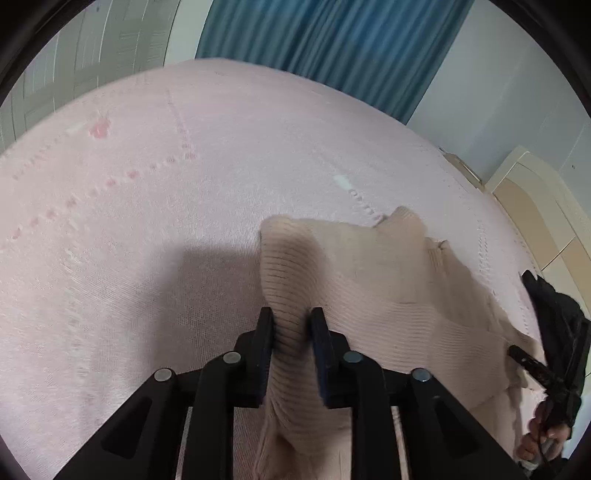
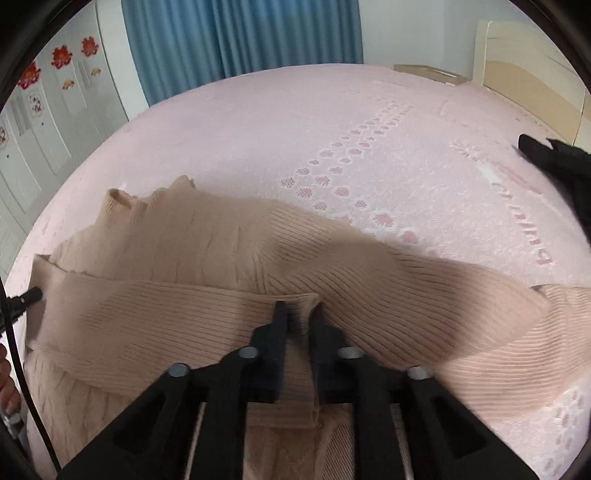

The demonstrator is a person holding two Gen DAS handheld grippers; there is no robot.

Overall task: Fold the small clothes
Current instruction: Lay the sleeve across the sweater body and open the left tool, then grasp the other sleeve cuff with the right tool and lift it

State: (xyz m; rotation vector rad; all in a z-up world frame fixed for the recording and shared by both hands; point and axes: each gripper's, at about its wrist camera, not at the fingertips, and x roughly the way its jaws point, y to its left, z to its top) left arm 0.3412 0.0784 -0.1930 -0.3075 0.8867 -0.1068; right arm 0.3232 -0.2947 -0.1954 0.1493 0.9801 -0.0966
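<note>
Left gripper (image 1: 290, 323) fingers clamp sweater (image 1: 369, 273) | right gripper (image 2: 301, 317) fingers clamp sleeve (image 2: 166, 310), lying crosswise | bedspread (image 1: 184, 184)

A home bedroom: a pink bedspread (image 2: 258, 122), blue curtains (image 2: 240, 37), a cream headboard (image 2: 524, 59), and a flower-stickered wardrobe (image 2: 55, 92)

Showing beige, finely ribbed knit on the sweater (image 2: 207, 258) pinched in the black right gripper (image 2: 301, 314). Showing the same beige ribbing in the black left gripper (image 1: 290, 325). Spreading pale pink beneath both, the bedspread (image 2: 258, 122), dotted ahead of the right gripper with rows of darker pink flower marks. Hanging blue and pleated beyond the bed, the curtain (image 2: 240, 33). Displaying red flower stickers on the white wardrobe (image 2: 55, 92), far left of the right gripper.
</note>
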